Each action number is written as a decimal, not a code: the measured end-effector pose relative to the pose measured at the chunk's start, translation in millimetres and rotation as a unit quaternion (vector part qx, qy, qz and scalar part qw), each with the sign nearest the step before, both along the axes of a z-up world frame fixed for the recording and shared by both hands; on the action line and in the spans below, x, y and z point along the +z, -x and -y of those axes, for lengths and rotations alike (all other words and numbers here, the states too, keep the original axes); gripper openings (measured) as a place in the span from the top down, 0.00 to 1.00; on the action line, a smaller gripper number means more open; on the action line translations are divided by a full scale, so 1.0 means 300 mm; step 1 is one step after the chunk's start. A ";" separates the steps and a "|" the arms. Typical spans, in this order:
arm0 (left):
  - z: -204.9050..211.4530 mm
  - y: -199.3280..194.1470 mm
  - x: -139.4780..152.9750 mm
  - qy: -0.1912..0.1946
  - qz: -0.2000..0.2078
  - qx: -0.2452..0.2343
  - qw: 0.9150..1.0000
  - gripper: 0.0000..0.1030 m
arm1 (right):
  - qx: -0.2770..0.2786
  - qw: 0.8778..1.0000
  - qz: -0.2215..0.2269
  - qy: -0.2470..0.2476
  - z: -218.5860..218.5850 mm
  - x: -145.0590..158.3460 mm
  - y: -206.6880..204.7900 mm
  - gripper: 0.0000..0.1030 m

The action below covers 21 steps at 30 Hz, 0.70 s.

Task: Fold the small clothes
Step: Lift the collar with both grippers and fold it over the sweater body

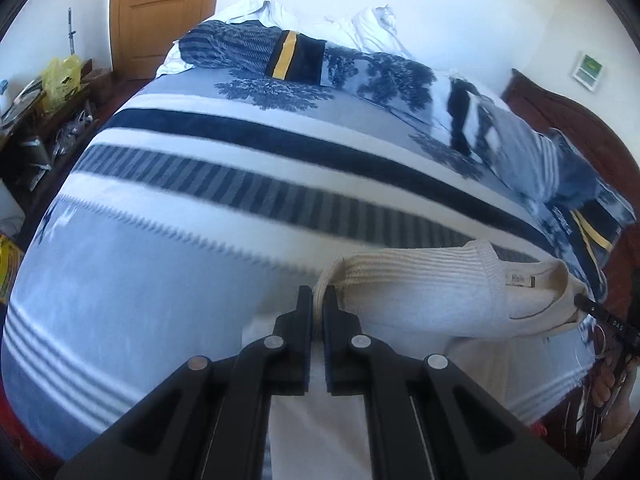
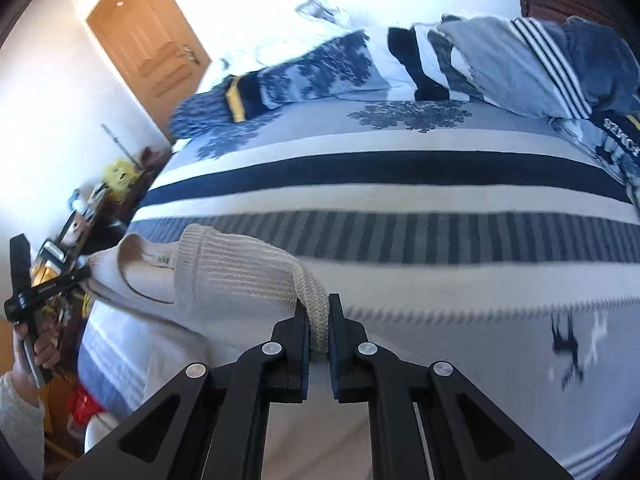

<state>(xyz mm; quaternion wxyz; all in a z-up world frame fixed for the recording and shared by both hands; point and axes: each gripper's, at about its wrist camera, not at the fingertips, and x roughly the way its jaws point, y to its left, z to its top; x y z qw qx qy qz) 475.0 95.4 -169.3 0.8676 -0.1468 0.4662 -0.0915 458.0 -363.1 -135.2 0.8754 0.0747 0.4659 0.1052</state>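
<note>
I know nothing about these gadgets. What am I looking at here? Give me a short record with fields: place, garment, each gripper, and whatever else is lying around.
place: bed with a blue and white patterned bedspread
garment: cream knitted sweater, neck label visible, stretched between the two grippers
left gripper: shut on the sweater's ribbed edge
right gripper: shut on the sweater's ribbed edge
far side of bed: heap of blue patterned clothes
background: wooden door, cluttered shelf
image quality: motion blur

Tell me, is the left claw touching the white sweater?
Touching. The left wrist view shows the left claw pinching the sweater's ribbed edge between its closed fingers.
</note>
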 end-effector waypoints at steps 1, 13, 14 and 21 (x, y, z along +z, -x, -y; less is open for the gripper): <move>-0.005 0.078 -0.010 -0.001 0.002 -0.001 1.000 0.96 | -0.001 1.000 0.003 -0.006 0.001 0.005 0.069 0.93; 0.048 0.590 -0.570 -0.005 -0.081 0.048 0.996 0.95 | -0.095 0.991 -0.085 -0.041 0.019 -0.517 0.594 0.92; 0.052 0.610 -0.583 -0.011 -0.080 0.051 0.995 0.95 | -0.105 0.990 -0.084 -0.049 0.023 -0.541 0.607 0.92; 0.039 0.700 -0.491 0.005 -0.062 0.030 0.998 0.77 | -0.139 0.983 -0.046 -0.114 0.060 -0.496 0.736 0.43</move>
